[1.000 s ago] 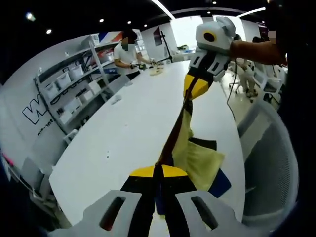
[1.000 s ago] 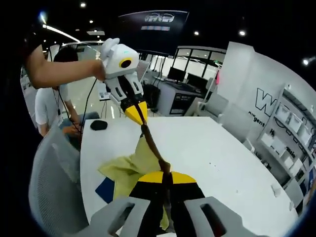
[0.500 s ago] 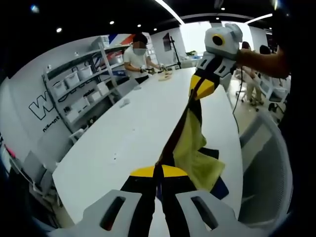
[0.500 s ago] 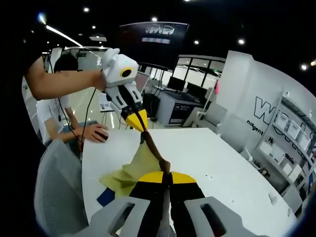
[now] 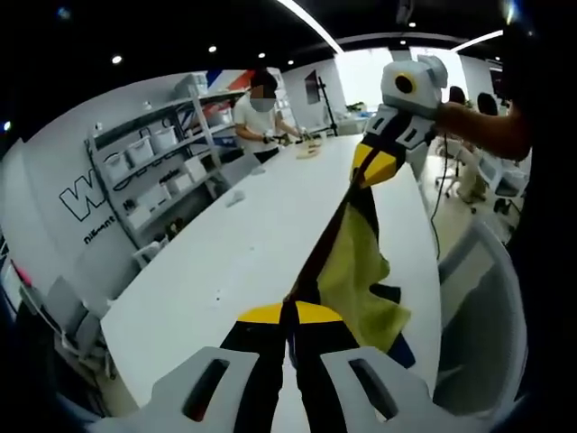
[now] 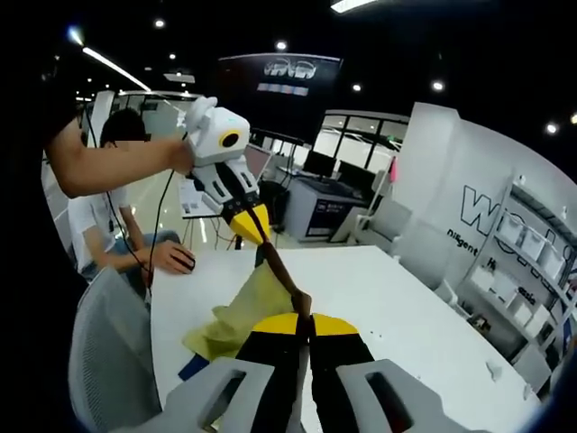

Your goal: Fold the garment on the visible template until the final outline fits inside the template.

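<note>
Both grippers raised, jaws closed on cloth.
Left gripper [image 5: 290, 311] rises at bottom centre of its view, clamping the garment [image 5: 356, 271]; right gripper [image 6: 303, 320] likewise at bottom centre; a bare forearm [image 6: 113, 167] reaches from the left.

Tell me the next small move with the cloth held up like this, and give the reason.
Probably lower both together toward the blue template. The left hand-held gripper and right hand-held gripper each pinch one end of the yellow garment, stretched taut above the white table, its loose part hanging down over the template. Laying it flat looks needed before any fold.
</note>
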The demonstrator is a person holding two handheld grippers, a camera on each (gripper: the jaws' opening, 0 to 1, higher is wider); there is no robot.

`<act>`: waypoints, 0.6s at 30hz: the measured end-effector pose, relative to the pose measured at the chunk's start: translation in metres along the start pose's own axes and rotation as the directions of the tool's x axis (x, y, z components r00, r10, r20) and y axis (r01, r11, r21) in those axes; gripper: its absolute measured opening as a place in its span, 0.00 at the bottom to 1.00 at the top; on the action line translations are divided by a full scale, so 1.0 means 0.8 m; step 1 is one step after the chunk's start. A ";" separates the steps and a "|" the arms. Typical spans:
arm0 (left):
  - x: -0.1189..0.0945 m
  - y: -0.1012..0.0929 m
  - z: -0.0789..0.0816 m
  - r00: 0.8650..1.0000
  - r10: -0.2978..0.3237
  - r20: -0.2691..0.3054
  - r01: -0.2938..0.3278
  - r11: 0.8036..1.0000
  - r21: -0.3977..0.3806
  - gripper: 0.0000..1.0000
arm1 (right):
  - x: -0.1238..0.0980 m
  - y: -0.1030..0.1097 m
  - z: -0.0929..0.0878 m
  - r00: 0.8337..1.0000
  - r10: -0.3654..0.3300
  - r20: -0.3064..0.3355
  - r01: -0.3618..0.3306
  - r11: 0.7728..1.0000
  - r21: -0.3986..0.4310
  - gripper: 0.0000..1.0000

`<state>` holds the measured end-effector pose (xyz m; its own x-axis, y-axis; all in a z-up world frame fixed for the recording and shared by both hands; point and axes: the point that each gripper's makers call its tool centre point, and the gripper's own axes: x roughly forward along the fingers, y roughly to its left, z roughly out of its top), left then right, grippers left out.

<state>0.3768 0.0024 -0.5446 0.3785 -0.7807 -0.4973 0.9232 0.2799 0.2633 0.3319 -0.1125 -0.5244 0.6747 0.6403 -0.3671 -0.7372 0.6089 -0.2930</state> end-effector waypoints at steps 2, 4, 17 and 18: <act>-0.002 -0.002 0.001 1.000 0.000 -0.002 0.000 1.000 0.003 0.02 | -0.001 0.000 0.002 1.000 0.004 0.004 -0.004 1.000 0.005 0.00; -0.005 -0.005 0.004 1.000 0.001 -0.002 -0.001 1.000 0.002 0.02 | -0.003 0.001 0.004 1.000 0.005 0.008 -0.006 1.000 0.007 0.00; -0.038 -0.013 0.036 0.997 0.010 0.083 -0.008 1.000 -0.015 0.02 | -0.025 0.002 0.035 0.997 0.000 0.071 0.000 1.000 0.001 0.00; -0.040 -0.013 0.038 0.996 0.009 0.091 -0.008 1.000 -0.018 0.02 | -0.026 0.003 0.038 0.997 -0.003 0.076 0.003 1.000 -0.005 0.00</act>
<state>0.3532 0.0076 -0.5062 0.3793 -0.8257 -0.4176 0.9214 0.2957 0.2523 0.3172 -0.1105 -0.4908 0.6777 0.6720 -0.2985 -0.7351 0.6086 -0.2988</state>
